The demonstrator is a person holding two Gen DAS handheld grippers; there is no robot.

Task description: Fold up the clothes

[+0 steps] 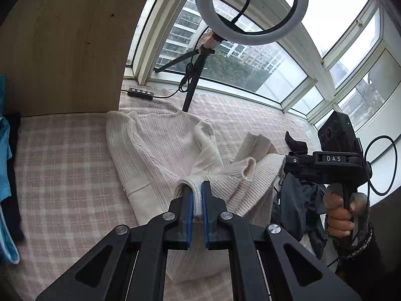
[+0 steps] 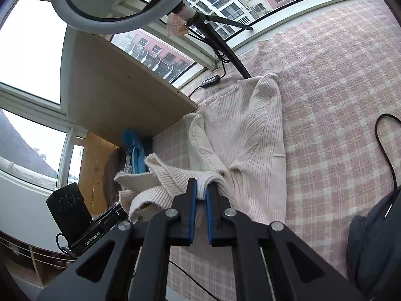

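A cream ribbed sweater (image 1: 160, 148) lies on the pink checked blanket (image 1: 62, 175), its collar toward the window. My left gripper (image 1: 197, 188) is shut on a folded edge of the knit, lifted off the blanket. The right gripper (image 1: 288, 161) shows at the right of the left wrist view, held by a hand (image 1: 338, 215), pinching another bunched part of the hem. In the right wrist view my right gripper (image 2: 200, 188) is shut on the sweater (image 2: 250, 130), and the left gripper's body (image 2: 82, 228) sits at the lower left with cloth draped over its tip.
A ring light (image 1: 250, 7) on a tripod (image 1: 193, 85) stands on the blanket behind the collar, its cable and remote (image 1: 140, 93) beside it. A wooden panel (image 1: 65, 50) rises at the left, with blue cloth (image 1: 5, 150) beyond. Dark clothing (image 1: 298, 200) lies at the right.
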